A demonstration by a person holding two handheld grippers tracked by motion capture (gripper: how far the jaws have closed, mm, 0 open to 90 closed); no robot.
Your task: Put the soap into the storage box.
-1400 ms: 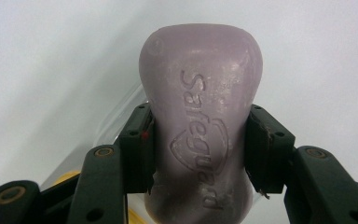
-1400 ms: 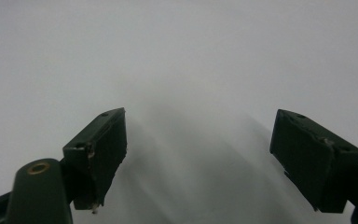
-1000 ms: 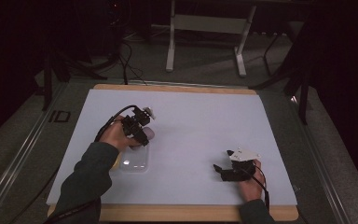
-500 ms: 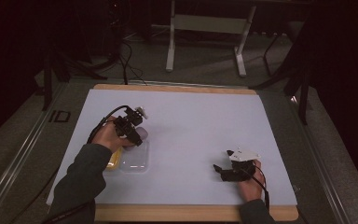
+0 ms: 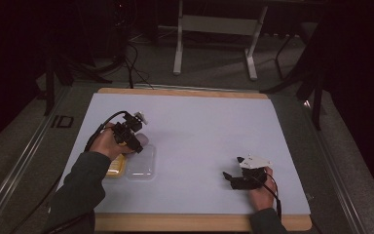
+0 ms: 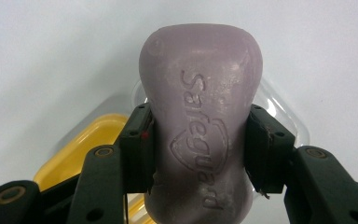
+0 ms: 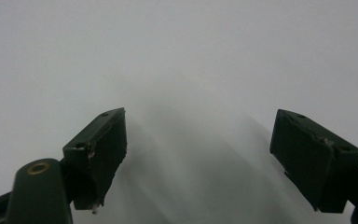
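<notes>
The soap bar (image 6: pixel 200 140) is pale purple, with raised letters on its face, and it sits in the middle of the left claw view, squeezed tight between the two black jaws of the left claw (image 6: pixel 200 154). In the high view the left claw (image 5: pixel 135 144) is at the middle left of the frame, just above a clear plastic lid (image 5: pixel 141 165) and a yellow soap dish (image 5: pixel 115 167) that lie side by side on the white bench (image 5: pixel 199 126). The dish and lid also peek out behind the soap in the left claw view. The right claw (image 5: pixel 231 178) rests low on the bench at the lower right of the frame, well apart from the soap. Its jaws stand wide with nothing between them.
</notes>
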